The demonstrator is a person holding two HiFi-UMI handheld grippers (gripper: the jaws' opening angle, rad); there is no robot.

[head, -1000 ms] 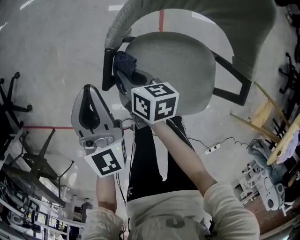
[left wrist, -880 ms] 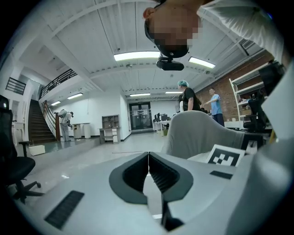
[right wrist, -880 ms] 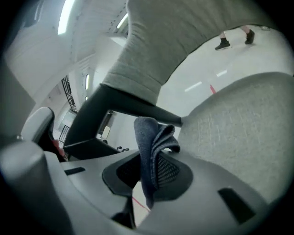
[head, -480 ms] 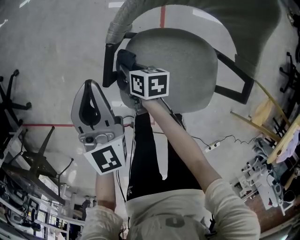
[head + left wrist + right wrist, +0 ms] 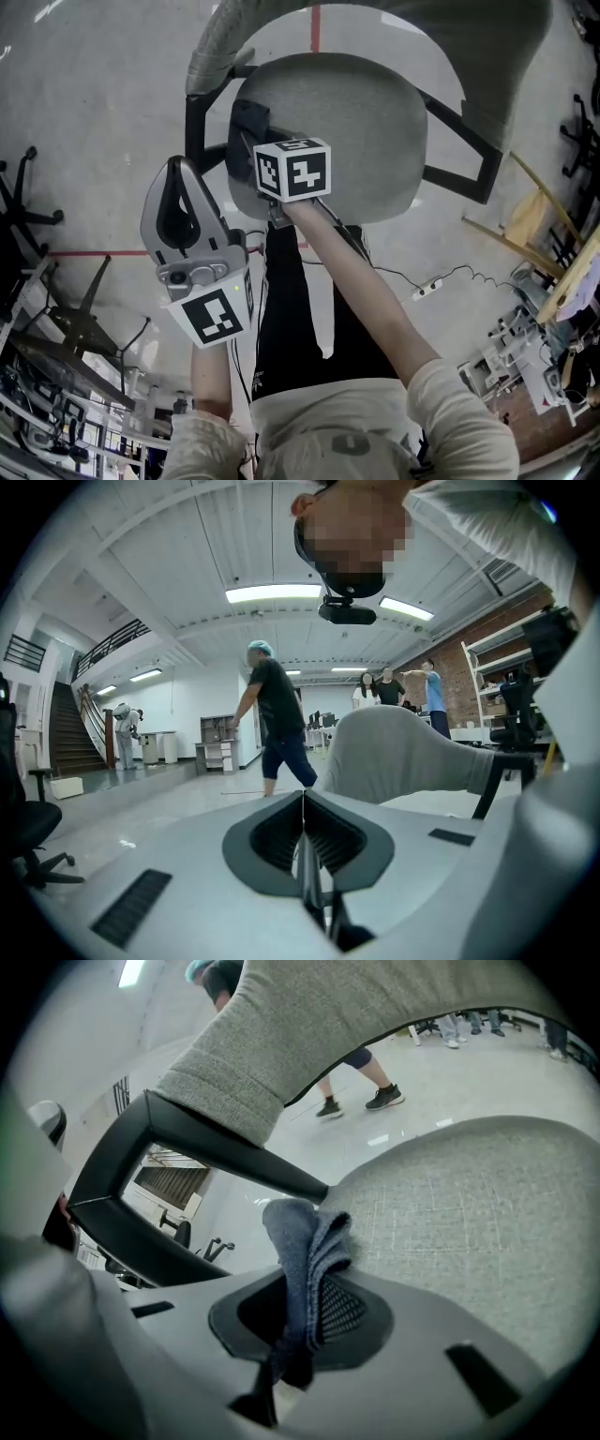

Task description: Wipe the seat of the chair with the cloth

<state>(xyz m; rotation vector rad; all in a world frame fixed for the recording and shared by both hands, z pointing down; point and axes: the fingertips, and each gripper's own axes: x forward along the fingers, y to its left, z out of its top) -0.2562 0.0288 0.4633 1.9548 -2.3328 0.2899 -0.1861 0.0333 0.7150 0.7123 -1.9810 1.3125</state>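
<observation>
Right gripper [image 5: 249, 139] was extended over the left edge of the chair seat [image 5: 361, 131], marker cube facing up toward the head camera. In the right gripper view its jaws were clamped on the cloth [image 5: 306, 1234], a dark blue-grey folded piece standing up out of the grip with its free end bunched above the jaw tips. In the head view the cloth [image 5: 246, 114] sat at the seat's left rim, just beside the black armrest frame [image 5: 193, 131]. Whether the fabric pressed on the upholstery or only hung next to it could not be settled from either view. The grey woven seat [image 5: 469, 1213] filled the right half of the right gripper view, with the padded grey backrest [image 5: 309, 1016] arching overhead and the armrest frame [image 5: 141, 1166] at left. Left gripper [image 5: 176, 176] was held off the chair, to the left of the seat and nearer the person, over bare floor. In the left gripper view its jaws [image 5: 303, 803] met with no gap and carried nothing. That view looked past the backrest [image 5: 403, 752] toward a walking person [image 5: 277, 726] in the hall beyond. A red tape line [image 5: 94, 251] crossed the floor to the left, and a power strip [image 5: 427, 292] with its cable lay on the floor right of the person's legs.
</observation>
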